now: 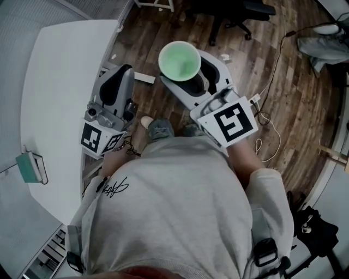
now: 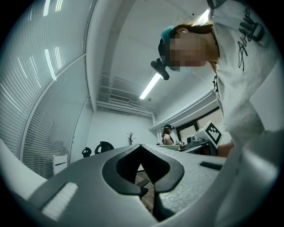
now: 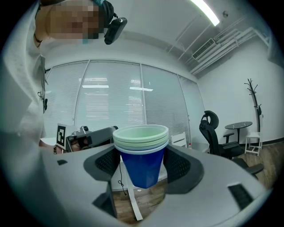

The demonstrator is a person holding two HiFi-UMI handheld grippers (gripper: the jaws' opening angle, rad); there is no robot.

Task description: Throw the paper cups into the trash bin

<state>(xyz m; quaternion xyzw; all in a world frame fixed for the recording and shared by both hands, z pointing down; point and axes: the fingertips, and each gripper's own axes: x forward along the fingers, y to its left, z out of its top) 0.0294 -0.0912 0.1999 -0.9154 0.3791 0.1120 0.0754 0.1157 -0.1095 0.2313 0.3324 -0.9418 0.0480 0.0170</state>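
A stack of nested paper cups point(image 3: 142, 155), blue outside with pale green rims, stands upright between the jaws of my right gripper point(image 3: 142, 166), which is shut on it. In the head view the cups point(image 1: 179, 60) show their green inside from above, held over the wooden floor by the right gripper point(image 1: 188, 76). My left gripper point(image 1: 117, 90) is held low beside the white table, and in its own view the left gripper point(image 2: 144, 170) has its jaws shut with nothing between them. No trash bin shows in any view.
A white table point(image 1: 54, 98) lies to my left with a small teal object point(image 1: 30, 166) near its edge. Black office chairs point(image 1: 229, 16) stand ahead on the wood floor. Cables point(image 1: 272, 82) trail across the floor at the right. A coat stand point(image 3: 253, 111) is at the far right.
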